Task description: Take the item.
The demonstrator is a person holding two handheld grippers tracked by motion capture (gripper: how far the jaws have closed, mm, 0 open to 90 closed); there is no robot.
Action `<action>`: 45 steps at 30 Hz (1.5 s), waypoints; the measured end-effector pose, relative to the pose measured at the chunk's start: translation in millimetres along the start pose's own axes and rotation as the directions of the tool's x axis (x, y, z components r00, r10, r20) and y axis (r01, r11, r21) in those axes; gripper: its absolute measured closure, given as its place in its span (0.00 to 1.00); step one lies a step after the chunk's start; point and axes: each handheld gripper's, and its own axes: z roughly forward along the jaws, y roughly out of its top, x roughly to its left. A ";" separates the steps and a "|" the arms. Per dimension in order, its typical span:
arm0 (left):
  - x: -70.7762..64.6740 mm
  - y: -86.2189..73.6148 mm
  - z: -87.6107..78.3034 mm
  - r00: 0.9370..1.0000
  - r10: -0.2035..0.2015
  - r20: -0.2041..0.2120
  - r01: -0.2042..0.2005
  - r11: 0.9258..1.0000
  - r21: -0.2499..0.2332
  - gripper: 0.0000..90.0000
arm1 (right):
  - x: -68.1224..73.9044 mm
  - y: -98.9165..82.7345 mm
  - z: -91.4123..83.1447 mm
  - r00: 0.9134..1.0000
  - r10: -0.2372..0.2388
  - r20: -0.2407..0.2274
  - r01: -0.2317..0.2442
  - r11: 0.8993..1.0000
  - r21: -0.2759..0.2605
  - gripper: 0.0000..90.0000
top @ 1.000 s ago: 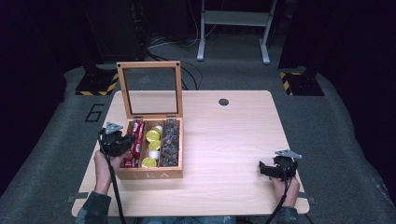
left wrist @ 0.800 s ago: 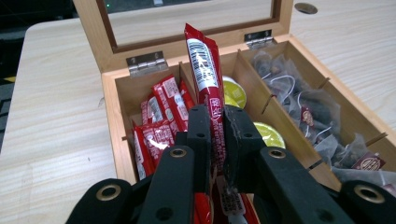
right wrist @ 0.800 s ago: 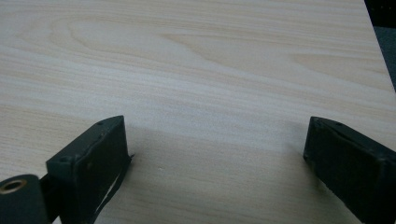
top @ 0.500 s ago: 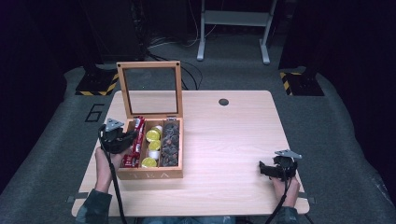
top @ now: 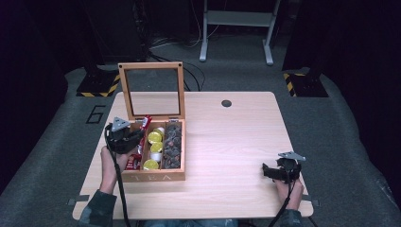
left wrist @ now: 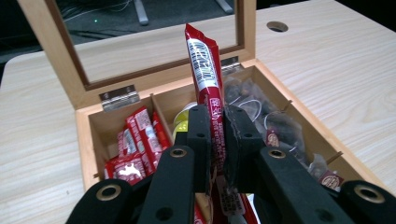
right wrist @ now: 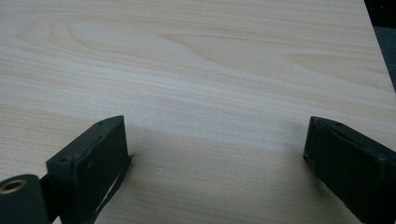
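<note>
Two grippers: one at each side of the light wooden table (top: pixel 236 142).
Left gripper (left wrist: pixel 215 140): pinched tight on a red sachet (left wrist: pixel 205 70); also seen in the high view (top: pixel 135 138), at the box's left wall.
Red sachet: upright between the pads, top end rising above the jaw tips, lower end down at the box's left compartment (also in the high view (top: pixel 145 124)).
Wooden tea box (top: pixel 153 177): on the table's left half, glass-paned lid (top: pixel 150 90) standing open at the rear; "TEA" lettered on the front wall.
Left compartment: more red sachets (left wrist: pixel 135 140), lying flat.
Middle compartment: yellow-lidded capsules (top: pixel 154 137).
Right compartment: dark tea bags (top: pixel 172 144) with strings and tags.
Right gripper (right wrist: pixel 215 154): jaws spread wide, nothing between them, low over bare tabletop; near the table's right front corner in the high view (top: pixel 272 171), well apart from the box.
</note>
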 end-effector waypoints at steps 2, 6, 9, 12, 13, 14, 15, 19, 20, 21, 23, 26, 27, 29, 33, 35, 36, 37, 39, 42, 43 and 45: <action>-2.8 1.5 1.3 1.000 0.006 0.007 -0.006 1.000 -0.002 0.90 | 0.0 0.0 0.0 1.000 0.000 0.000 0.000 1.000 0.000 0.06; -8.2 4.7 4.2 1.000 0.021 0.018 -0.021 1.000 0.002 0.90 | 0.0 0.0 0.0 1.000 0.000 0.000 0.000 1.000 0.000 0.06; -11.8 6.9 6.2 0.999 0.028 0.024 -0.028 1.000 0.000 0.90 | 0.0 0.0 0.0 1.000 0.000 0.000 0.000 1.000 0.000 0.06; -14.6 8.6 7.9 0.999 0.032 0.033 -0.032 0.999 -0.002 0.90 | 0.0 0.0 0.0 1.000 0.001 0.000 -0.001 1.000 0.000 0.06; -15.7 8.9 8.6 0.999 0.032 0.035 -0.031 0.999 -0.004 0.90 | 0.0 0.0 0.0 1.000 0.000 0.000 0.000 1.000 0.000 0.06; -16.6 9.2 9.2 0.999 0.033 0.037 -0.033 0.999 -0.003 0.90 | 0.0 0.1 0.1 1.000 0.000 0.001 0.000 1.000 0.000 0.06; -17.3 9.3 9.9 0.999 0.035 0.039 -0.035 0.999 -0.006 0.90 | 0.0 0.0 0.1 1.000 0.001 0.001 -0.001 1.000 0.000 0.06; -19.8 10.2 12.7 0.998 0.034 0.044 -0.033 0.999 -0.008 0.90 | 0.0 0.1 0.1 1.000 0.001 0.001 -0.001 1.000 0.000 0.06; -20.4 10.6 13.3 0.998 0.034 0.045 -0.034 0.999 -0.008 0.90 | 0.0 0.1 0.1 1.000 0.001 0.001 -0.001 1.000 0.000 0.06; -21.1 10.8 13.9 0.998 0.035 0.046 -0.034 0.999 -0.011 0.90 | 0.1 0.1 0.0 1.000 0.002 0.002 -0.002 1.000 0.001 0.06; -21.6 11.8 14.2 0.998 0.048 0.049 -0.048 0.999 -0.004 0.90 | 0.0 0.1 0.2 1.000 0.001 0.001 -0.001 1.000 -0.001 0.06; -23.4 12.8 16.0 0.997 0.047 0.054 -0.046 0.999 -0.004 0.90 | 0.3 0.1 -0.1 1.000 0.007 0.003 -0.007 1.000 0.003 0.06; -24.1 13.2 16.8 0.997 0.047 0.060 -0.046 0.999 -0.003 0.90 | -0.1 0.1 0.2 1.000 0.001 0.001 -0.001 1.000 -0.001 0.06; -25.2 13.8 17.8 0.997 0.052 0.061 -0.052 0.999 -0.004 0.90 | 0.3 0.1 -0.2 1.000 0.006 0.003 -0.006 1.000 0.003 0.06; -27.0 15.4 19.7 0.996 0.056 0.069 -0.056 0.998 -0.004 0.90 | 0.3 0.1 -0.2 1.000 0.007 0.003 -0.007 1.000 0.003 0.07; -27.3 16.2 20.7 0.995 0.061 0.073 -0.061 0.998 -0.004 0.90 | 0.2 0.0 -0.3 1.000 0.006 0.003 -0.006 1.000 0.003 0.07; -27.7 16.5 21.1 0.996 0.058 0.073 -0.058 0.998 -0.002 0.90 | 0.0 -0.1 -0.2 1.000 0.003 0.002 -0.003 1.000 0.002 0.07; -27.6 16.9 21.6 0.995 0.061 0.076 -0.061 0.998 -0.003 0.90 | -0.2 -0.1 -0.3 1.000 -0.001 0.001 0.001 1.000 0.003 0.07; -28.5 17.2 22.5 0.995 0.062 0.078 -0.062 0.998 -0.004 0.90 | 0.3 0.0 -0.2 1.000 0.007 0.003 -0.007 1.000 0.002 0.07; -30.1 17.7 23.5 0.994 0.064 0.083 -0.064 0.998 -0.005 0.90 | 0.2 0.0 -0.2 1.000 0.006 0.003 -0.006 1.000 0.002 0.07; -30.6 17.9 24.0 0.994 0.065 0.084 -0.064 0.998 -0.007 0.90 | 0.2 0.0 -0.2 1.000 0.006 0.003 -0.006 1.000 0.002 0.07; -31.6 18.3 24.7 0.994 0.064 0.087 -0.063 0.998 -0.004 0.90 | 0.2 0.0 -0.2 1.000 0.006 0.002 -0.006 1.000 0.001 0.07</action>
